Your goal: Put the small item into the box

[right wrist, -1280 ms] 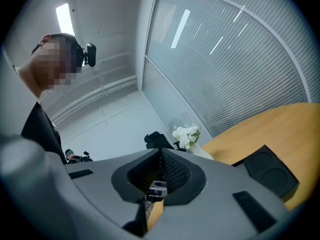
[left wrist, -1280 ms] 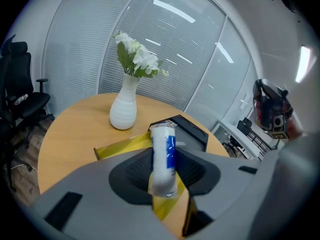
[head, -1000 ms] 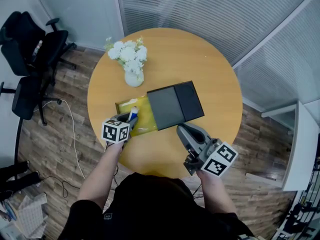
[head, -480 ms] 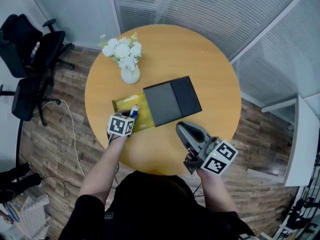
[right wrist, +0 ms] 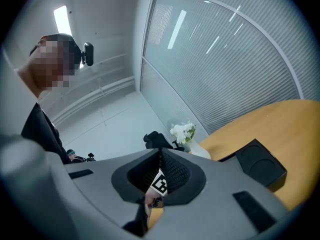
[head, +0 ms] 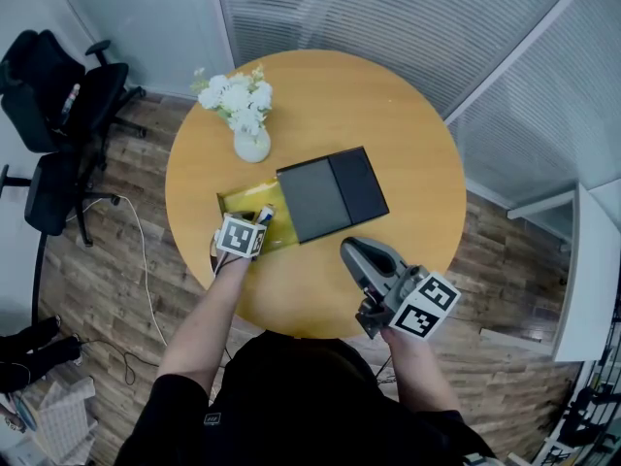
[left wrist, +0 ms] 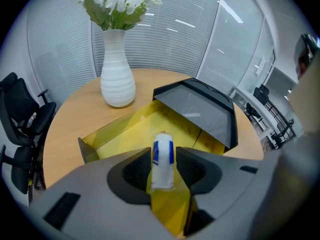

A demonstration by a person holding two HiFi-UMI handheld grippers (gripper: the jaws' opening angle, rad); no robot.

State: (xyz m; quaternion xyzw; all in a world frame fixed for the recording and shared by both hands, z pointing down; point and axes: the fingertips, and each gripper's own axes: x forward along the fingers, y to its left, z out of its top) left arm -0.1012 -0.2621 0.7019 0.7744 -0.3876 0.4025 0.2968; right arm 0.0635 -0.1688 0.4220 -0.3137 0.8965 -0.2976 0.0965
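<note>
Left tool [head: 260,217] reaching over box [head: 233,202] — jaws opening round tube [left wrist: 162,159]; right tool [head: 349,251] closed, tilted upward.

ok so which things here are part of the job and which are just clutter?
Job:
small white-and-blue tube
yellow box
black lid
left hand-held gripper, jaws opening, tube between them

Lying about:
white flower vase
office chairs

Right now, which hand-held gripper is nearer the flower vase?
Left. The left hand-held gripper, jaws opening around the tube, hangs over the yellow box beside the vase; the right hand-held gripper is at the table's near edge.
</note>
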